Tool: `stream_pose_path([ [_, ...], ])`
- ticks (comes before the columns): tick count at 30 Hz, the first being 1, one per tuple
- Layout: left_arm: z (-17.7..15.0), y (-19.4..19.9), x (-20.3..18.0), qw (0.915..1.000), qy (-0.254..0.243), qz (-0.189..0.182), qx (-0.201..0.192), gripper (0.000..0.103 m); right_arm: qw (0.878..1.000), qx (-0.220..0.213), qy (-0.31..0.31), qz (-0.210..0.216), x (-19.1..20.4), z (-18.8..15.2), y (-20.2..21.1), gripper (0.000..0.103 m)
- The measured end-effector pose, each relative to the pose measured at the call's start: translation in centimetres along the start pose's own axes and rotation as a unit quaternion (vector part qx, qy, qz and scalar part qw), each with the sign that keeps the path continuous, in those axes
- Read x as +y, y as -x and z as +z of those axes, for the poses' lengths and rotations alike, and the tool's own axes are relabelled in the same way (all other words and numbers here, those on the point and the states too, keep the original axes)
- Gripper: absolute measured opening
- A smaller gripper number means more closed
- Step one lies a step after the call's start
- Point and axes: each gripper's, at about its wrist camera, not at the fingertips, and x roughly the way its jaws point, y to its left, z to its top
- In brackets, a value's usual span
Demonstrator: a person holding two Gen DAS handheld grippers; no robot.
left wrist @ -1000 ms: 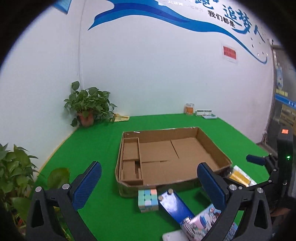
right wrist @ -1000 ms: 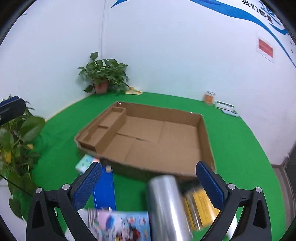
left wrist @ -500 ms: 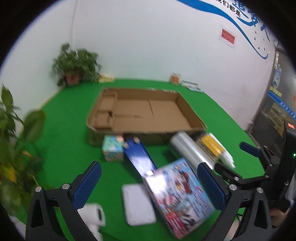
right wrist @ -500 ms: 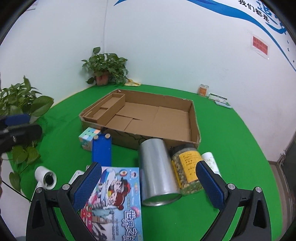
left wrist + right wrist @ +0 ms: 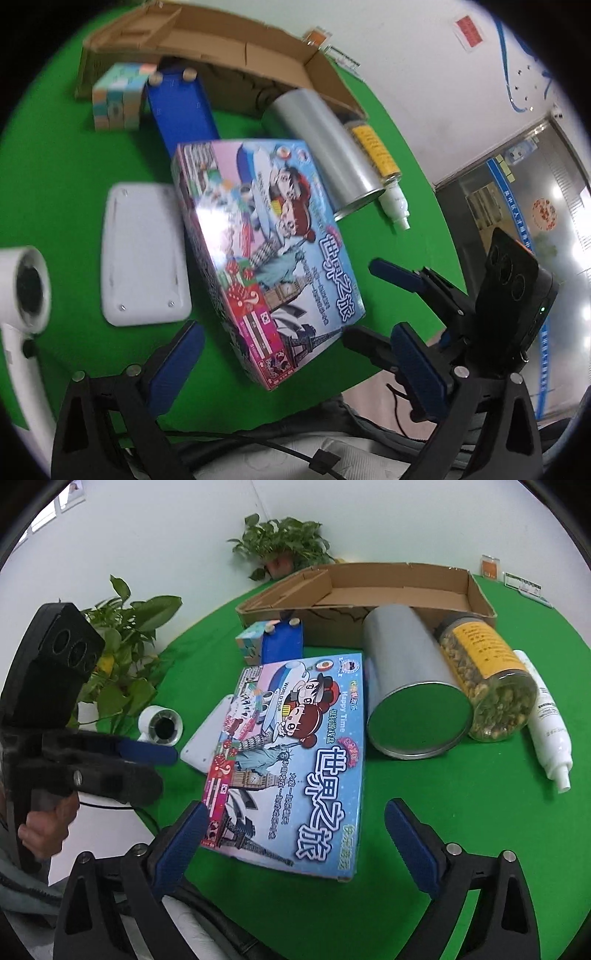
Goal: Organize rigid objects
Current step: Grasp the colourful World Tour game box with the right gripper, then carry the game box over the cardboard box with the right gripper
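Both grippers hang over the near edge of the green table, angled down at the clutter. Left gripper: jaws wide apart, just been closing a little, nothing pressed btwn the pads; the near corner of the game box lies in the gap w/o touching either pad. Right gripper: same story, jaws wide, just narrowed a bit, the box's near end btwn them (no contact that I can see).

The box lies flat mid-table. Left of it, touching or just beside, a white flat device; further left a white tape roll. Right of the box: silver can on its side, then a jar w/ yellow label, then a white bottle, all lying down side by side. Far side: blue case and a pastel cube against the cardboard tray. Potted plants at the far and left edges.
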Motion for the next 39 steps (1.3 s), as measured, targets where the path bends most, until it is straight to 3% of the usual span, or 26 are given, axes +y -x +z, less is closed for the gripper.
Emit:
stream_pose_path([
  [4,-0.2,-0.7,0.8,0.9996,0.020,-0.018,0.011,0.095,1.000,0.023,0.014,-0.015,1.0,0.3,-1.7,0.086],
  [10,-1.0,-0.8,1.8,0.9997,0.017,0.007,0.017,0.095,0.998,0.052,0.010,0.041,3.1,-1.1,-1.5,0.087],
  [15,-0.4,-1.2,3.6,0.9987,0.043,-0.005,0.027,0.086,0.996,0.066,-0.053,0.024,1.0,0.0,-3.1,0.087],
  [17,0.3,-1.5,4.6,0.9980,0.050,-0.009,0.038,0.077,0.996,0.075,-0.049,0.013,1.2,0.3,-4.1,0.087],
  [23,0.6,-1.7,5.3,0.9986,0.036,0.006,0.040,0.077,0.994,0.085,-0.063,0.010,2.0,0.9,-5.9,0.092],
  [32,0.2,-1.9,4.5,0.9982,-0.005,0.054,0.024,0.075,0.996,0.058,-0.061,-0.030,3.2,0.0,-6.2,0.095],
  [39,-0.8,2.8,0.6,0.9881,-0.080,0.108,-0.074,0.075,0.997,-0.033,-0.017,-0.064,6.2,1.4,-2.3,0.092],
])
